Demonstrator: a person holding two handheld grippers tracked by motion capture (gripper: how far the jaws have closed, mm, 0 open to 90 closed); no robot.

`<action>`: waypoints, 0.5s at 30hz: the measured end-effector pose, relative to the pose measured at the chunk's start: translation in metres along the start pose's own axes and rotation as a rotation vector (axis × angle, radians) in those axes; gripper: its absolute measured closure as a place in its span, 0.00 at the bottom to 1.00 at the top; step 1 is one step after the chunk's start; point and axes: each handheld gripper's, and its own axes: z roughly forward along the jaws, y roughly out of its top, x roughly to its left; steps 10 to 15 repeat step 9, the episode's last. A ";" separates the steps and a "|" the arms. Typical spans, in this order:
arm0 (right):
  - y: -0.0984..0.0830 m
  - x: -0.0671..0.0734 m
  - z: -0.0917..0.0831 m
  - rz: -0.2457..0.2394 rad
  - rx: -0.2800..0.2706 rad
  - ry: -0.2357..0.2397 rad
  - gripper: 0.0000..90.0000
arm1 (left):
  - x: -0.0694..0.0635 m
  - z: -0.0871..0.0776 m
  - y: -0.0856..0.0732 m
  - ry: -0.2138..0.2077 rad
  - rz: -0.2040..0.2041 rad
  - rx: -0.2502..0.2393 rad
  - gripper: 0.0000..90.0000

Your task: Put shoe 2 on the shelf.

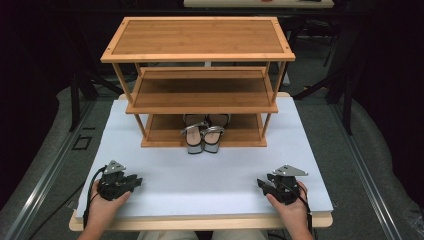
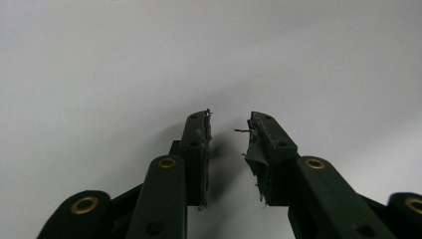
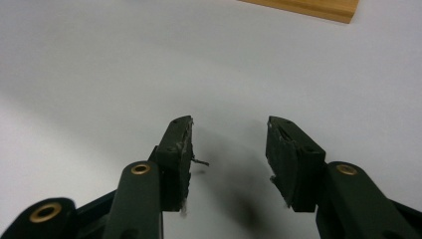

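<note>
- Left hand-held gripper (image 1: 134,181), lower left of the frame: jaws slightly apart, nothing between them, low over the white table (image 1: 210,175).
- Silver sandals (image 1: 204,136), centre, on the wooden rack's (image 1: 200,45) bottom shelf.
- Right hand-held gripper (image 1: 262,184), lower right: jaws parted, empty.

Honey-brown bamboo rack (image 1: 200,37) (fine lengthwise grain), silver-grey sandals (image 1: 204,138), white tabletop (image 1: 210,175), black grippers lower left (image 1: 137,181) and lower right (image 1: 261,183)

Dark room, grey floor (image 1: 370,165), white-topped table (image 1: 200,175), black stands behind.
</note>
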 end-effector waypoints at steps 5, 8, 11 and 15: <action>-0.001 0.000 0.000 -0.003 0.012 -0.003 0.59 | 0.001 0.000 0.000 -0.001 0.001 -0.004 0.76; -0.001 0.000 0.002 -0.002 0.008 0.001 0.59 | 0.000 0.001 -0.001 0.003 -0.005 -0.007 0.75; -0.001 0.000 0.002 0.000 0.009 0.000 0.59 | 0.000 0.001 -0.001 0.003 -0.004 -0.004 0.74; -0.001 0.000 0.002 0.000 0.009 0.000 0.59 | 0.000 0.001 -0.001 0.003 -0.004 -0.004 0.74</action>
